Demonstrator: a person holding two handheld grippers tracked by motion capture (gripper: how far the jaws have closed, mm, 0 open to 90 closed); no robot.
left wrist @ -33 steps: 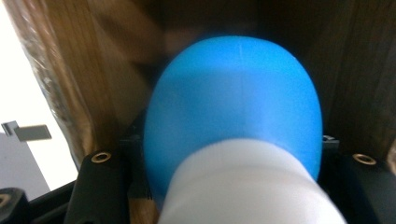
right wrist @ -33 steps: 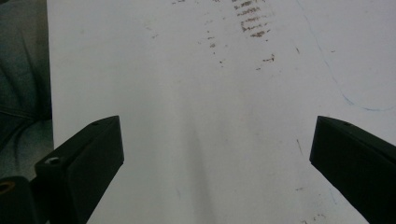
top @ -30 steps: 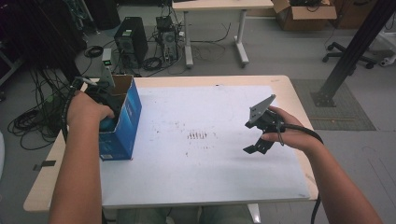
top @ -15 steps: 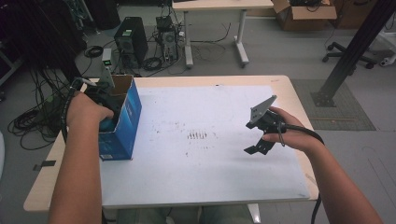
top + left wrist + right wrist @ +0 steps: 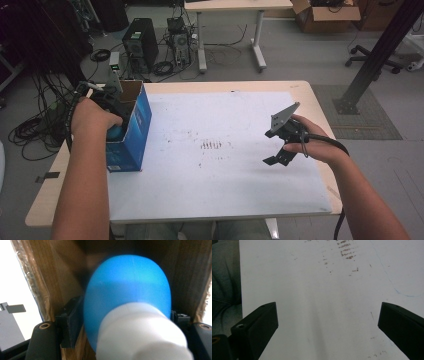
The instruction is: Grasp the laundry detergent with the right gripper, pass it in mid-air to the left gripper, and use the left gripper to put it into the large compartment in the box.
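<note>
- Change vs 1 s ago: very little. Your left tongs (image 5: pixel 112 131) stay down inside the blue box (image 5: pixel 131 137) at the bench's left edge; your right tongs (image 5: pixel 281 142) have drifted only slightly and still hover over the white sheet (image 5: pixel 220 200), mid-right.
- Meaning, as I judge it: you're paused at the grasp stage, w/ the lift out of the box not yet begun. No sign of the object rising.
- Left tongs: clenched on the blue-and-white object (image 5: pixel 130 305). In the left gripper view the black pads press it from both sides, brown cardboard walls close around it.
- Right tongs: released, jaws spread wide in the right gripper view, nothing between them but bare sheet w/ brown smudges (image 5: pixel 345 251).
- Where the thing is: still inside the box, low down, held by the left tongs.
- Hard to make out:
- The object is blurred and very close to the lens; blue rounded top, white lower part, can't say what it is.
- In the high view your left hand (image 5: pixel 92 117) covers the box opening, so only a sliver of blue shows.
- Box bottom and anything else inside: hidden.
- The object's lower end is cut off at the frame's bottom edge.
</note>
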